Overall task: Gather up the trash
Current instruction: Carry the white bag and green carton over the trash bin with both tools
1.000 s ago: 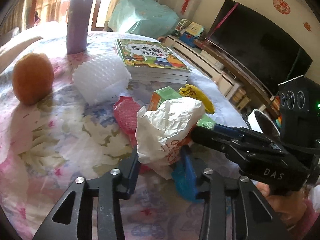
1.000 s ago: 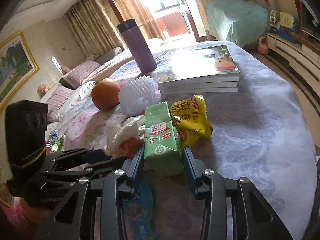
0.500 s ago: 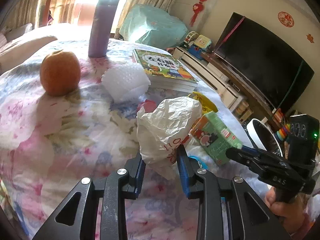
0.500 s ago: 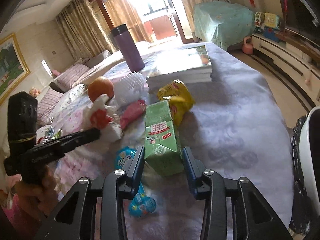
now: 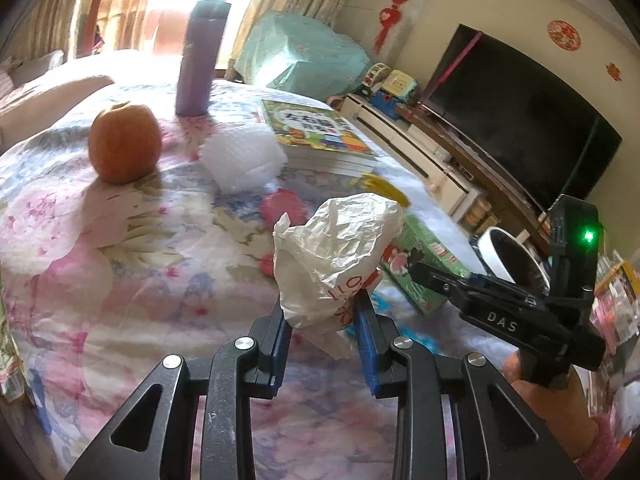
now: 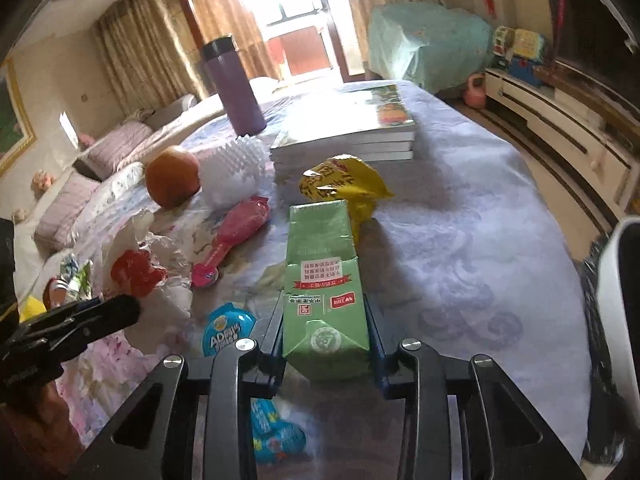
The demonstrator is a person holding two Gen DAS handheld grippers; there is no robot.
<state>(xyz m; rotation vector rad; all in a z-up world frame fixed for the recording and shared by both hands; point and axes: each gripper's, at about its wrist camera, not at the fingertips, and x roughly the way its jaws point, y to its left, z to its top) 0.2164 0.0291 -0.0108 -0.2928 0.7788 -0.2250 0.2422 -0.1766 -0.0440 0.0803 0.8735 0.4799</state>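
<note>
Both hand-held grippers grip trash: left [image 5: 322,316] crumpled bag [image 5: 340,248], right [image 6: 324,332] closing on green carton [image 6: 324,280] near bin rim [image 6: 616,300]

The left gripper [image 5: 322,316], clamped on the crumpled white plastic bag [image 5: 336,252], now carries it higher and further back from the table than a second ago, so the orange [image 5: 125,143] and purple flask [image 5: 202,58] sit nearer the frame's middle. The right gripper [image 6: 325,336] has just been closing on the green carton [image 6: 324,288], which now tips forward off the floral tablecloth [image 6: 460,248]. The blue wrapper [image 6: 226,330] is now uncovered beside it.
</note>
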